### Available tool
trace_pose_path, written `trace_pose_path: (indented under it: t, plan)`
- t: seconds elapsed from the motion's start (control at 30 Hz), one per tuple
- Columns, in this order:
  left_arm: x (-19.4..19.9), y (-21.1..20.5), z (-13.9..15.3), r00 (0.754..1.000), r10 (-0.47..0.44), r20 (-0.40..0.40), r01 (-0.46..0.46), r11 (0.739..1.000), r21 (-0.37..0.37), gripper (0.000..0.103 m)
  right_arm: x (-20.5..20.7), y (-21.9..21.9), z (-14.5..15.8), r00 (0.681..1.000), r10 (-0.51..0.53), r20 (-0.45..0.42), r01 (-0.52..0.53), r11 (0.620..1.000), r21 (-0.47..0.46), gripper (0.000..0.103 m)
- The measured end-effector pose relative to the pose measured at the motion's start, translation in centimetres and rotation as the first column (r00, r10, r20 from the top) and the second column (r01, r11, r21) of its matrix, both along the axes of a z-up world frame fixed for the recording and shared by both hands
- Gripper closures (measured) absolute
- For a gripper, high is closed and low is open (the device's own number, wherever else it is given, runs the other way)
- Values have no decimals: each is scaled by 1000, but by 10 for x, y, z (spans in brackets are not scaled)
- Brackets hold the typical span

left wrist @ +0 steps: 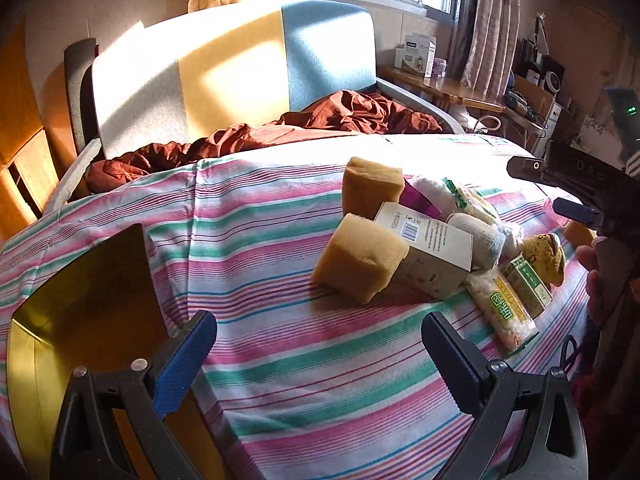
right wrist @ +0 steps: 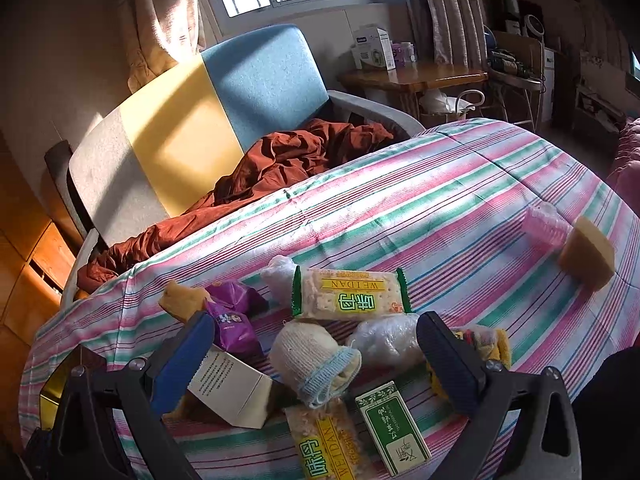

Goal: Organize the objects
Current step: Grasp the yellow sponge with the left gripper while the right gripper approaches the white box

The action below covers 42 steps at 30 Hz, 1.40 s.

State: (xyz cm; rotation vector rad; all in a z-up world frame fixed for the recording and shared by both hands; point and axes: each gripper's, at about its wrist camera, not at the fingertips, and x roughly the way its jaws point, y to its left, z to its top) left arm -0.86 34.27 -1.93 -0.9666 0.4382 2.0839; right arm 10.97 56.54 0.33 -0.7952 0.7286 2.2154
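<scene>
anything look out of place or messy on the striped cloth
Yes. Most items sit jumbled in one heap, the white carton tipped against a sponge block. One sponge and a clear plastic cup lie apart near the far edge.

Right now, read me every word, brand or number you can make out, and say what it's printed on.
"WEIDAN": upper green-edged cracker packet.
"WEIDAN": lower yellow-labelled cracker packet.
Large Chinese characters on both packets: shown, not transcribed.
White carton: barcode and fine print, too small.
Small green box: script unreadable.
Purple snack bag: lettering blurred.
</scene>
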Motion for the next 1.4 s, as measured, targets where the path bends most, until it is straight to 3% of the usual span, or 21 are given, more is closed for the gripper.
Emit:
trace_pose_path:
  t: [0.1,0.2,0.47,0.5,0.57,0.6,0.83,1.17,1.4]
  plan:
    - [-6,23,-10,1000,-11,-21,10,998,-68,0,1,1,0,1000,1,-10,-1,1000,-8,0]
    - [-13,41,-22,999,-32,21,34,996,-83,0,4,3,1,1000,-4,-21,4,1000,-15,0]
    - [-25,81,-38,997,-69,-33,64,991,-121,0,6,7,-1,999,-8,-35,7,999,-45,0]
    - [-27,85,-41,997,-72,-37,67,990,-125,3,6,8,-1,999,-9,-35,7,999,-48,0]
    - [-32,88,-46,996,-93,-6,91,989,-118,27,6,8,-2,999,-11,-34,9,999,-49,0]
    - [-33,87,-49,994,-107,29,109,988,-110,44,5,9,-2,999,-12,-31,11,999,-49,0]
    - [-4,54,-43,992,-118,43,119,993,-24,48,0,7,-7,1000,17,-4,-17,997,-73,1]
    - [72,-1,-48,987,-159,-1,159,987,18,47,-13,5,-25,993,118,12,-113,973,-203,10]
    - [80,-26,-51,990,-140,10,140,989,44,49,-25,-14,-16,967,246,-70,-255,948,-189,15]
